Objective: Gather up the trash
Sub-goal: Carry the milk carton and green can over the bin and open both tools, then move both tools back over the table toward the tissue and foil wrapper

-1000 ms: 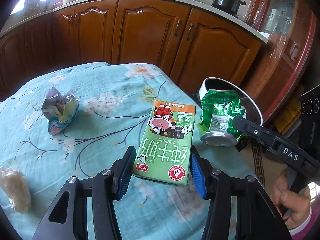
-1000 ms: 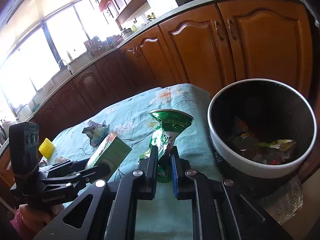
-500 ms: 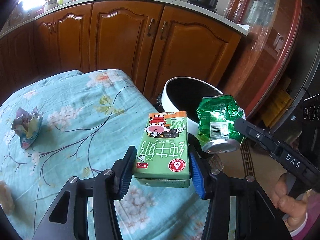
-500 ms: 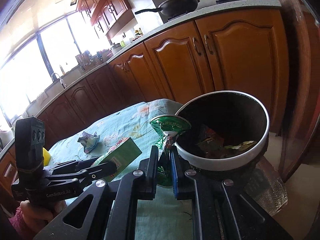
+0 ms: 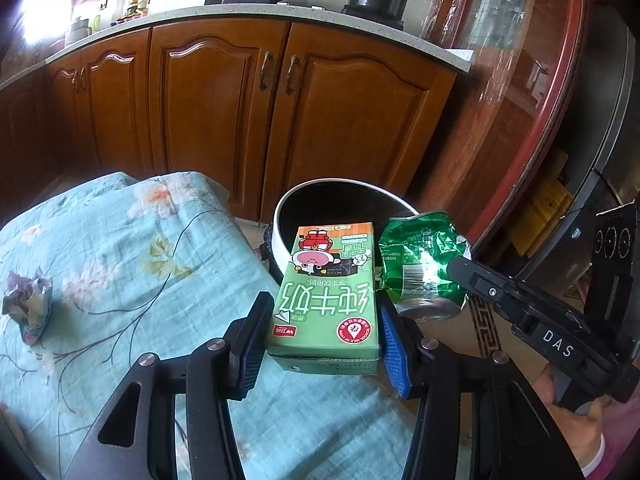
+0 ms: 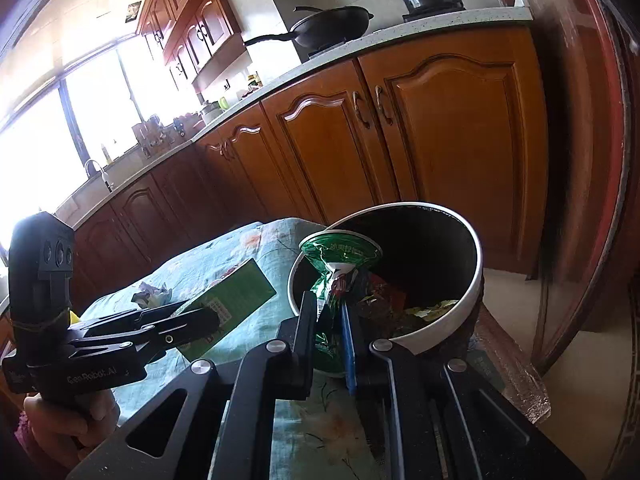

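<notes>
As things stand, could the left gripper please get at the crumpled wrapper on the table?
Probably not yet: the left gripper has its jaws closed on the milk carton, so they are full. The wrapper lies apart on the tablecloth, with nothing over it, once the carton is dropped.

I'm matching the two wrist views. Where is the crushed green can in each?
Left wrist: can right of centre, beside the milk carton, pinched by the right gripper.
Right wrist: can at centre, between the gripper's fingers.
Shared landmark: white-rimmed bin just behind it.
</notes>
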`<action>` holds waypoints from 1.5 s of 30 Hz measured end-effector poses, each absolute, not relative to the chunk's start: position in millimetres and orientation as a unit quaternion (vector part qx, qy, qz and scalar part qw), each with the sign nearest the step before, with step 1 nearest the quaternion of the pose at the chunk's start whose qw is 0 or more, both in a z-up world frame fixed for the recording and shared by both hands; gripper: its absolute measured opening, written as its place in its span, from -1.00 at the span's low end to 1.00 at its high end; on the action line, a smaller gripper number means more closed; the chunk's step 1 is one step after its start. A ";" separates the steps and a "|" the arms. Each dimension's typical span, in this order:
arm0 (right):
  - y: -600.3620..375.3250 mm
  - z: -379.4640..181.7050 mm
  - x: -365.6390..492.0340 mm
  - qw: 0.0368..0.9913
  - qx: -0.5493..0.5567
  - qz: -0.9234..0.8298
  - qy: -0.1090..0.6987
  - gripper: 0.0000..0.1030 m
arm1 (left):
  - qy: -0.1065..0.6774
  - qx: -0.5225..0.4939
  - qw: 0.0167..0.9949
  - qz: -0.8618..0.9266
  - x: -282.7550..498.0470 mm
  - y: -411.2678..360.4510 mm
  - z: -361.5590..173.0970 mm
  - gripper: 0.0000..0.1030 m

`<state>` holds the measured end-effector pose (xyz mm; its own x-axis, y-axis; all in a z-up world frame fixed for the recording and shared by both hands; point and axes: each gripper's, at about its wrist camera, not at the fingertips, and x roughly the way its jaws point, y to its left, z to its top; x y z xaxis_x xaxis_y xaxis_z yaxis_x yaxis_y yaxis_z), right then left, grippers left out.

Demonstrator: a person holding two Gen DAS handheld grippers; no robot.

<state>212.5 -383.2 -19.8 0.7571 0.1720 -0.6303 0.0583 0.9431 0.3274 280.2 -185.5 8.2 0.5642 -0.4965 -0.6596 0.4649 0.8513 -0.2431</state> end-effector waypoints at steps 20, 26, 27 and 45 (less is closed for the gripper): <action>-420.9 -31.2 248.2 0.912 0.153 0.005 0.382 -0.78 | 0.407 0.000 0.874 -0.268 344.5 -237.7 -8.1 -0.05; -427.6 -38.7 266.4 0.899 0.141 0.006 0.414 -0.78 | 0.414 0.019 0.871 -0.264 366.2 -260.0 -7.9 -0.05; -429.1 -39.9 269.4 0.897 0.140 0.007 0.419 -0.78 | 0.416 0.023 0.870 -0.264 369.3 -263.5 -8.0 -0.05; -449.5 -46.4 285.8 0.883 0.174 0.010 0.436 -0.49 | 0.438 0.028 0.861 -0.257 396.6 -284.6 -13.5 0.23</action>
<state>285.8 -449.5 -46.4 0.6188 0.1692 -0.7671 0.1346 0.9392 0.3158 396.6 -284.6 -13.5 0.4837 -0.4178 -0.7691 0.4667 0.8665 -0.1771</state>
